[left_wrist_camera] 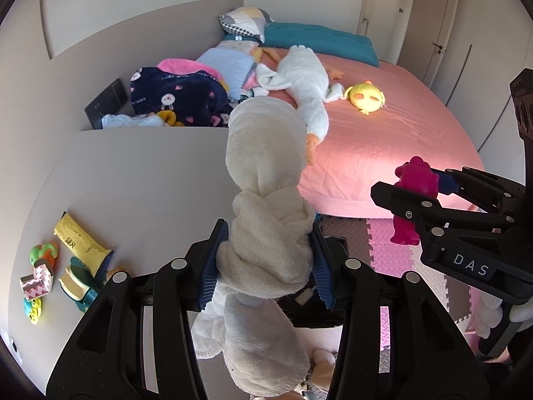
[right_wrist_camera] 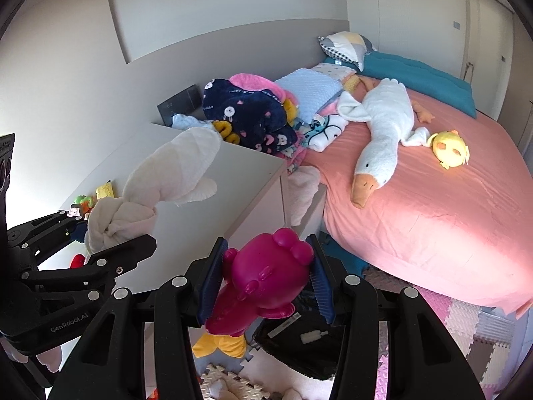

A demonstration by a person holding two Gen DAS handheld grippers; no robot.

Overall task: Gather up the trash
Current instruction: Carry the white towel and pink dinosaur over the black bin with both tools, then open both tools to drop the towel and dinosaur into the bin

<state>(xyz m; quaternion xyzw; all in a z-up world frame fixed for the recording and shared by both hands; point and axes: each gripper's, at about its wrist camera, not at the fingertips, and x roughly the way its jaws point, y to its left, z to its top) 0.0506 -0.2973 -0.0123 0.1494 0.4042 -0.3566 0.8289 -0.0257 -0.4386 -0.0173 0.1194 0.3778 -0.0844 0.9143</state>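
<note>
My left gripper (left_wrist_camera: 266,256) is shut on a knotted white cloth (left_wrist_camera: 263,166) that sticks up past its blue pads and hangs down behind them. In the right wrist view the same cloth (right_wrist_camera: 173,166) and the left gripper (right_wrist_camera: 110,233) show at the left. My right gripper (right_wrist_camera: 266,266) is shut on a magenta plastic toy figure (right_wrist_camera: 263,286), gripped by its head. The left wrist view shows that toy (left_wrist_camera: 404,230) and the right gripper (left_wrist_camera: 413,190) at the right. A black-lined bin (right_wrist_camera: 299,356) stands on the floor below both grippers, with a small white item inside.
A bed with a pink sheet (right_wrist_camera: 433,216) carries a white goose plush (right_wrist_camera: 379,133), a yellow plush (right_wrist_camera: 449,148) and piled blankets (right_wrist_camera: 250,113). A white cabinet (left_wrist_camera: 150,183) at the left bears small toys (left_wrist_camera: 40,276). Foam mats (right_wrist_camera: 466,326) cover the floor, where a yellow plush (right_wrist_camera: 220,345) lies.
</note>
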